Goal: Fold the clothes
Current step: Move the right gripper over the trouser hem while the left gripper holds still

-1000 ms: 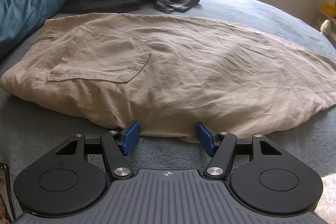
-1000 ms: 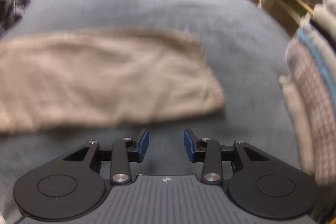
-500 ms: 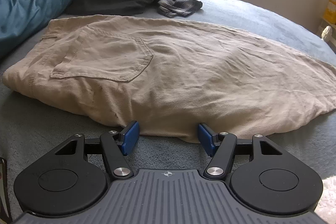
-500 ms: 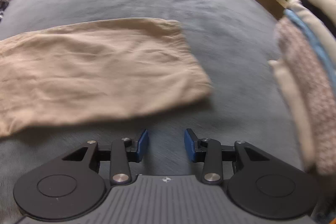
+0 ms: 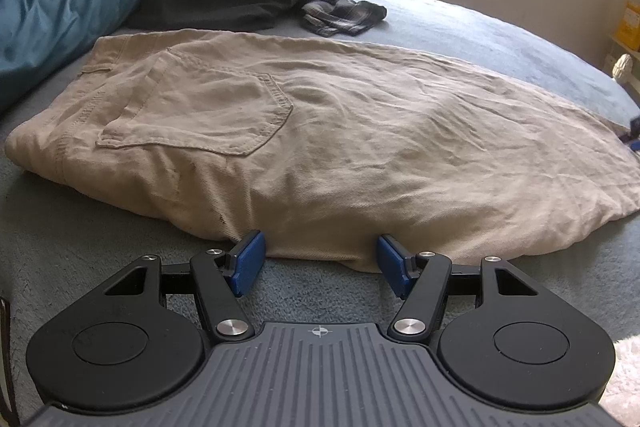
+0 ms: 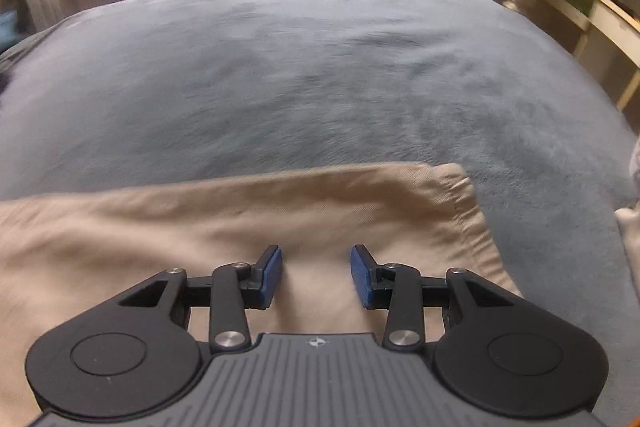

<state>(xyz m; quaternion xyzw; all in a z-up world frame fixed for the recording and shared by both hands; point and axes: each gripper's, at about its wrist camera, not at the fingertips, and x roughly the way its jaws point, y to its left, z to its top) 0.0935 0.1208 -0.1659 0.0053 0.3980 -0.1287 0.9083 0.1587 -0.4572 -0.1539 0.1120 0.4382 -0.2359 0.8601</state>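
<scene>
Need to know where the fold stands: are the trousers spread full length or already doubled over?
Spread full length, lying flat: trousers run from back pocket to hem, one leg apparently on the other. Not doubled over.

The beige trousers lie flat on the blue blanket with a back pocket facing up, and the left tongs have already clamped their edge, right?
Not quite. The beige trousers do lie flat on the blue blanket, back pocket up, but the left tongs are open at the edge, not clamped on it. The left wrist view shows the pads apart with no cloth pinched between them.
</scene>
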